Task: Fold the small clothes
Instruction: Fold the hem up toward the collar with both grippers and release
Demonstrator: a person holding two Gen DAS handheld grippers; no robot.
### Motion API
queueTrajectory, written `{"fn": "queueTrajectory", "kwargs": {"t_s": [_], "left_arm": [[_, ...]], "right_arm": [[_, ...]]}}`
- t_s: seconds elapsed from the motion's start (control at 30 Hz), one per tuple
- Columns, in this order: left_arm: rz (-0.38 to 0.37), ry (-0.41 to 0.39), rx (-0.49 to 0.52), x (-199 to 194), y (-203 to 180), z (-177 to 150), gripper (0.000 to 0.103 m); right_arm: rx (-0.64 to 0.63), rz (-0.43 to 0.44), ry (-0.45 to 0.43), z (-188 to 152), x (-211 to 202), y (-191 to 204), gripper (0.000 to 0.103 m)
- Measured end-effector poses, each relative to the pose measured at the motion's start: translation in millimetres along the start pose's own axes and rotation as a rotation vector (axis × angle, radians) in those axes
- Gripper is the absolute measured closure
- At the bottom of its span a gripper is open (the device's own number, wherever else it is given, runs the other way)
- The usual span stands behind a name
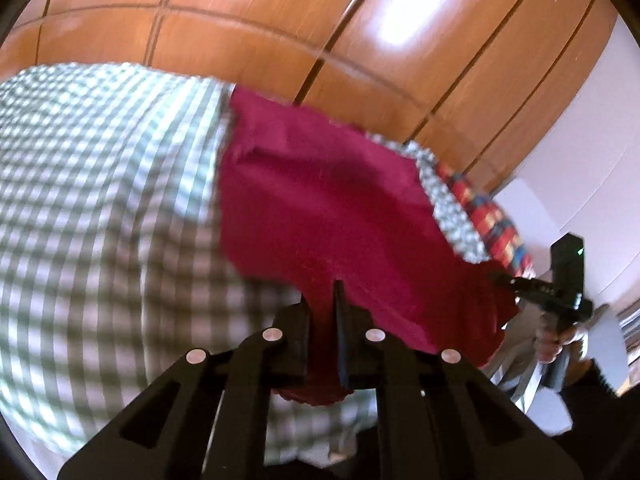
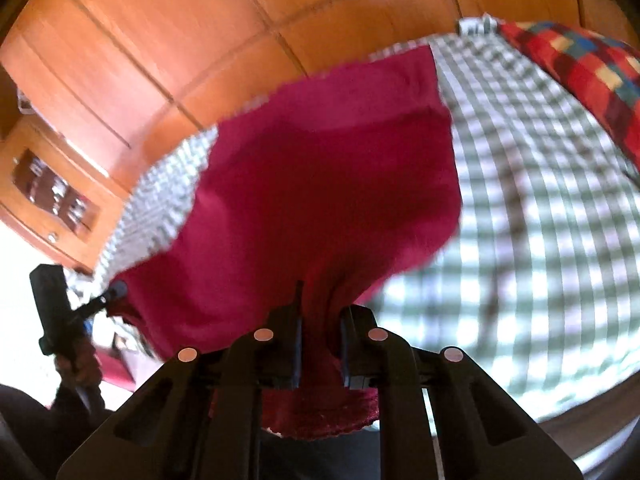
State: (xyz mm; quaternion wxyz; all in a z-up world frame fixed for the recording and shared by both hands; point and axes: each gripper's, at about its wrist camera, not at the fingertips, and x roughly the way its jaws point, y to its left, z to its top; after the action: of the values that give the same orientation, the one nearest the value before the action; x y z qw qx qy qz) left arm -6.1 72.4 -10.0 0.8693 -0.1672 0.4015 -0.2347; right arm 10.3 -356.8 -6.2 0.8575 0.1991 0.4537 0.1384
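The left gripper (image 1: 322, 312) has its fingers (image 1: 298, 344) clamped on one edge of a red cloth (image 1: 320, 200), the fabric bunched between them and a scalloped hem hanging out below. The right gripper (image 2: 320, 316) grips another edge of the same red cloth (image 2: 320, 184) the same way, fingers (image 2: 294, 344) closed on a gathered fold. Held at both edges, the cloth is spread in the air above a green-and-white checked bedspread (image 1: 100, 200), which fills much of both views. In the left wrist view, the right gripper (image 1: 516, 284) appears at the cloth's far corner, a hand (image 1: 556, 344) on its handle. A multicoloured patchwork pillow (image 2: 580, 72) lies on the bedspread beyond the cloth. Wooden wardrobe doors (image 1: 320, 12) stand behind. Both views are blurred.
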Motion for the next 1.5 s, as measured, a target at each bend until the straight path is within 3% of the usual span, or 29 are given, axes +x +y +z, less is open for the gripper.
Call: {"fn": "queueTrajectory", "kwargs": {"t_s": [0.13, 0.33, 0.4, 0.47, 0.5, 0.53, 0.57, 0.6, 0.67, 0.77, 0.83, 1.0, 1.03, 1.1, 1.17, 1.2, 1.3, 1.5], "left_arm": [[0.000, -0.030, -0.036, 23.4, 7.1, 40.6, 0.094], [0.053, 0.002, -0.138, 77.2, 33.4, 87.5, 0.093], [0.060, 0.018, -0.182, 92.0, 44.1, 99.7, 0.087], [0.081, 0.003, -0.236, 96.0, 54.0, 109.3, 0.065], [0.080, -0.012, -0.247, 94.9, 55.2, 111.1, 0.061], [0.072, -0.031, -0.259, 90.3, 58.7, 113.1, 0.050], [0.064, -0.058, -0.276, 82.4, 63.4, 113.8, 0.042], [0.067, -0.073, -0.282, 77.8, 67.8, 113.1, 0.042], [0.084, -0.066, -0.272, 71.4, 75.1, 105.8, 0.042], [0.104, -0.021, -0.221, 67.1, 77.8, 81.9, 0.042], [0.101, 0.011, -0.191, 71.1, 78.3, 66.8, 0.042], [0.116, 0.069, -0.153, 90.7, 73.1, 39.6, 0.046], [0.117, 0.070, -0.152, 94.3, 71.5, 38.8, 0.053], [0.119, 0.081, -0.140, 101.4, 66.4, 40.4, 0.069], [0.141, 0.080, -0.127, 103.1, 62.2, 43.7, 0.087], [0.145, 0.078, -0.119, 101.6, 60.6, 43.7, 0.090], [0.146, 0.078, -0.096, 95.3, 55.5, 44.2, 0.092], [0.123, 0.084, -0.083, 63.1, 53.9, 31.6, 0.093]], "right_arm": [[0.041, -0.008, -0.048, 40.6, 15.9, -18.9, 0.090], [0.107, -0.059, -0.016, 88.6, 65.2, -52.8, 0.090], [0.105, -0.077, -0.006, 93.0, 75.2, -52.4, 0.090], [0.117, -0.060, 0.002, 98.8, 82.1, -56.0, 0.088], [0.130, -0.038, 0.000, 101.0, 82.7, -57.2, 0.081], [0.136, -0.020, -0.006, 102.0, 80.4, -57.3, 0.075], [0.143, 0.008, -0.011, 102.0, 77.2, -57.7, 0.059], [0.153, 0.034, -0.018, 101.0, 72.8, -57.8, 0.035], [0.164, 0.038, -0.066, 99.3, 59.0, -58.0, 0.020], [0.162, 0.044, -0.096, 92.3, 40.4, -62.5, 0.020], [0.139, -0.015, -0.097, 81.2, 33.9, -67.2, 0.020], [0.104, -0.108, -0.025, 57.4, 56.4, -78.5, 0.021], [0.098, -0.114, -0.008, 53.4, 64.0, -78.7, 0.026], [0.087, -0.148, 0.018, 48.5, 78.2, -77.6, 0.053], [0.097, -0.125, 0.015, 47.4, 79.7, -76.0, 0.064], [0.117, -0.102, 0.010, 47.9, 77.1, -76.5, 0.070], [0.100, -0.066, -0.008, 47.0, 64.3, -71.0, 0.076], [0.060, -0.028, 0.030, 31.9, 45.1, -57.2, 0.077]]}}
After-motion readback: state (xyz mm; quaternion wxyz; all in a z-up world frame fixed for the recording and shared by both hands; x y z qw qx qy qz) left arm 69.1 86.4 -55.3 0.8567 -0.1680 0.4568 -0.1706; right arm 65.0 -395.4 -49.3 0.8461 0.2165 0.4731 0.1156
